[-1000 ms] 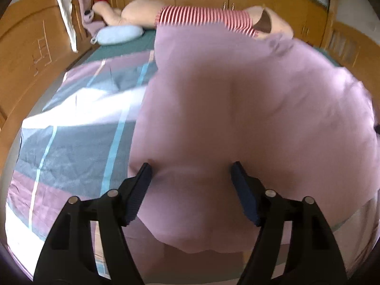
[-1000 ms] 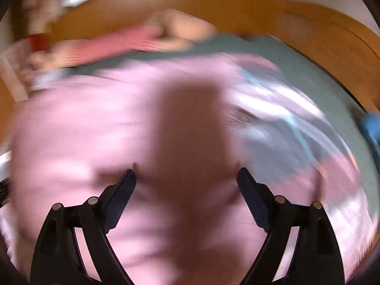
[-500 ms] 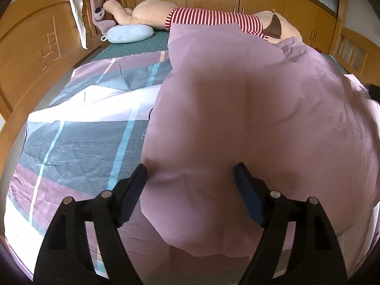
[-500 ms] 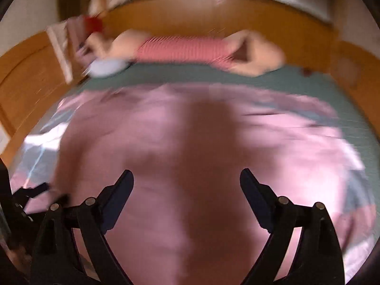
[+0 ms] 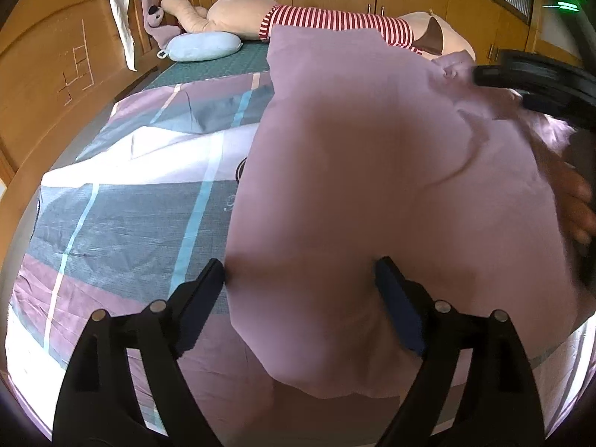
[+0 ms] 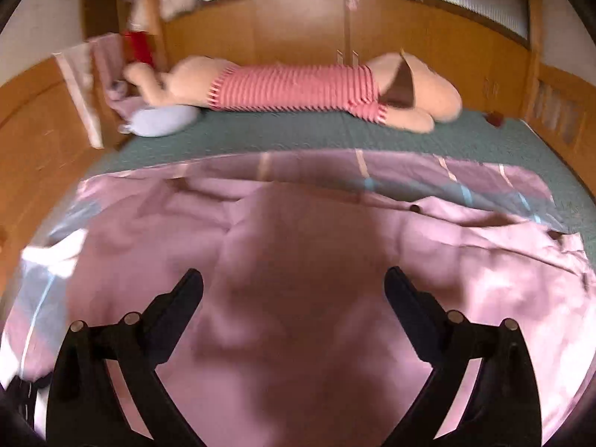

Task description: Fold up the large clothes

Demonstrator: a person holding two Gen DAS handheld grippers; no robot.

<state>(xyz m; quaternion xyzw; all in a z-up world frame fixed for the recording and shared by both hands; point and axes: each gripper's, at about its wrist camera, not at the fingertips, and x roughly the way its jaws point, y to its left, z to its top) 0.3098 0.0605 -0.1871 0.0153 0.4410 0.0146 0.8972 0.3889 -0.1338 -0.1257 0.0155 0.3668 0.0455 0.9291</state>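
Observation:
A large pink cloth [image 5: 372,186] lies folded over on the bed, on top of a plaid grey, teal and white cover [image 5: 123,223]. My left gripper [image 5: 298,275] hangs over the cloth's near rounded edge. Its jaws are opening, and the cloth lies loose between them with the pads not pressing on it. My right gripper [image 6: 294,279] stands wide over the rumpled pink cloth [image 6: 316,260], jaws opening, gripping nothing. In the left wrist view the right gripper [image 5: 532,85] shows blurred at the right edge, with a person's hand [image 5: 577,201] behind it.
A big plush toy in a red-striped shirt [image 6: 298,89] lies along the far side of the bed on a green sheet [image 6: 298,134]. A pale blue pillow [image 5: 203,46] sits near the wooden headboard [image 5: 48,85], which has clothes draped on it. Wooden cupboards [image 6: 298,29] stand behind.
The right wrist view has swung across the bed and now faces the plush toy squarely. Both grippers' jaws stand wider. The right gripper and a hand have come into the left wrist view's right edge.

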